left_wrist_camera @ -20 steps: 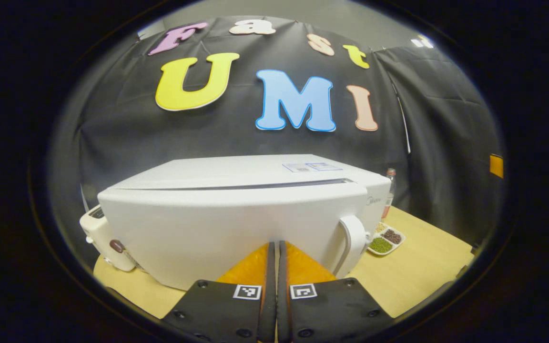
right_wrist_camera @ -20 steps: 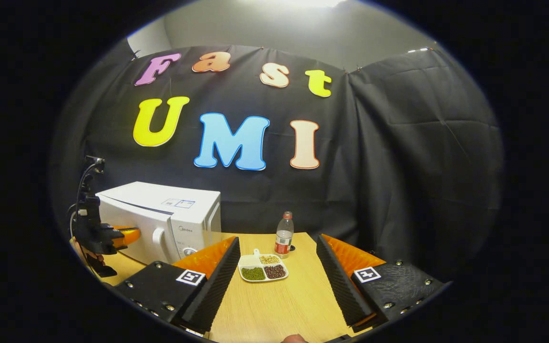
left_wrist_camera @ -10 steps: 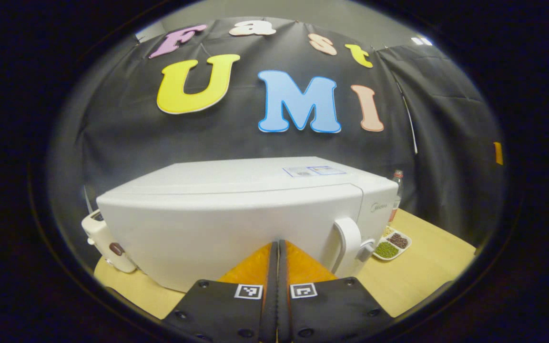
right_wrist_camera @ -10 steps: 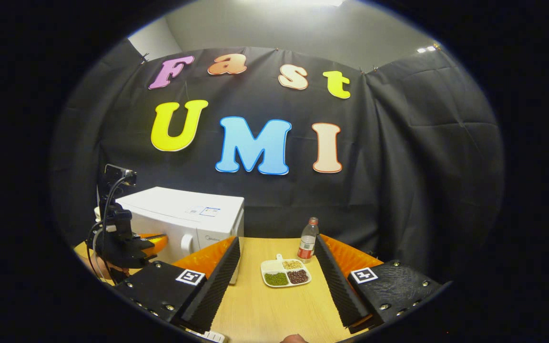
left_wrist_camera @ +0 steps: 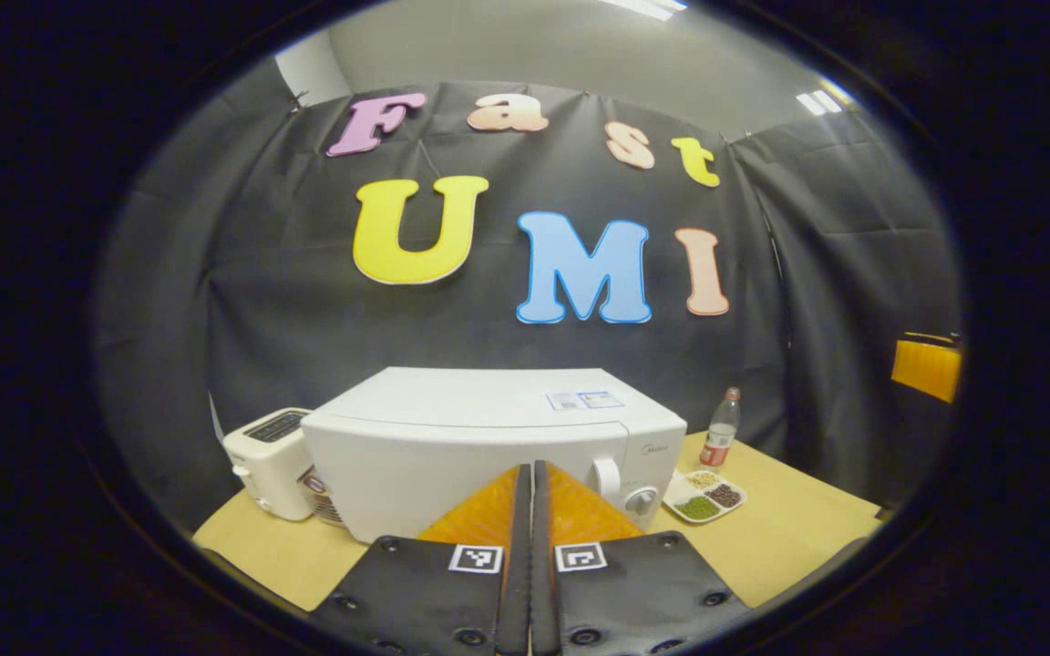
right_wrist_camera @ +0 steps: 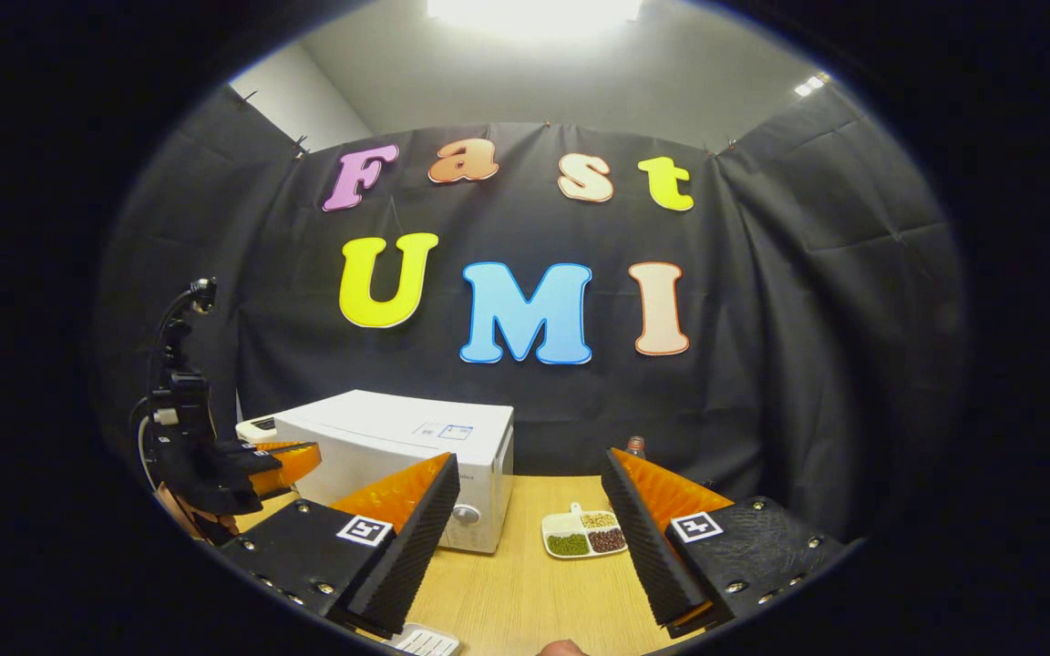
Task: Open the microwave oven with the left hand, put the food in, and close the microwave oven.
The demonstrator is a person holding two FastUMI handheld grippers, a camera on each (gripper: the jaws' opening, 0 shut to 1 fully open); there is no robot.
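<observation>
Left gripper (left_wrist_camera: 531,519) clenched on nothing, held level before the microwave (left_wrist_camera: 479,446). Microwave door shut, long side along the tabletop's (right_wrist_camera: 525,583) back edge. Food tray (right_wrist_camera: 585,533) right of it, mid-tabletop. Right gripper (right_wrist_camera: 532,510) released, fingers wide, aimed over the tray.

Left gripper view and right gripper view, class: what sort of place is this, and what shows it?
Probably a staged kitchen corner in a recording booth: a white box-shaped microwave oven and a white toaster share a pale wooden table, beside a white divided dish of beans.
</observation>
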